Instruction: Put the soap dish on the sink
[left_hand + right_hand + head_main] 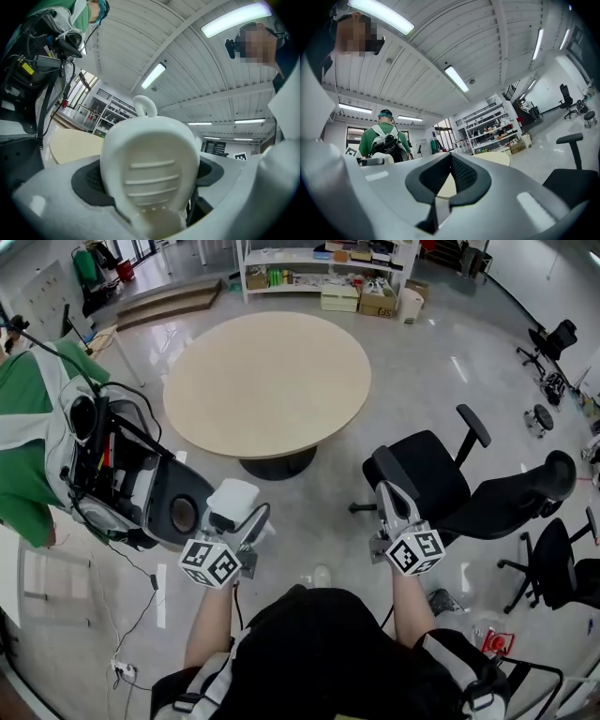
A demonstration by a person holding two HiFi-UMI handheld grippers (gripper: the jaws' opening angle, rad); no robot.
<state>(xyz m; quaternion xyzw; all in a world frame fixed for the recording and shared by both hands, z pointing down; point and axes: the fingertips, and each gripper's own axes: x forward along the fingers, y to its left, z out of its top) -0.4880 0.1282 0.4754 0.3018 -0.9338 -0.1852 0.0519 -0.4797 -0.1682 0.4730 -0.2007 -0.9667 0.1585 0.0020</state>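
Soap dish [150, 168] sits clamped between the jaws of the left gripper [246, 523], pinched at its near end so that its far end stands out past the jaw tips. Judging by that hold, it is being carried, since no sink shows in any view and the placing step is not yet done. It is a glossy white, rounded dish, its hollow side turned toward the gripper's camera, with three raised ribs across the floor, a row of small drain holes nearest the jaws and a small loop at its far tip. The right gripper [394, 498] hangs beside the left one at about the same height, its jaws together on nothing, probably kept free as a spare hand. Ahead of both grippers, well apart, stands a round table [267, 381]; a black office chair [427, 474] is just beyond the right gripper, and a person in green [23, 409] with a backpack rig stands off to the left gripper's outer side.
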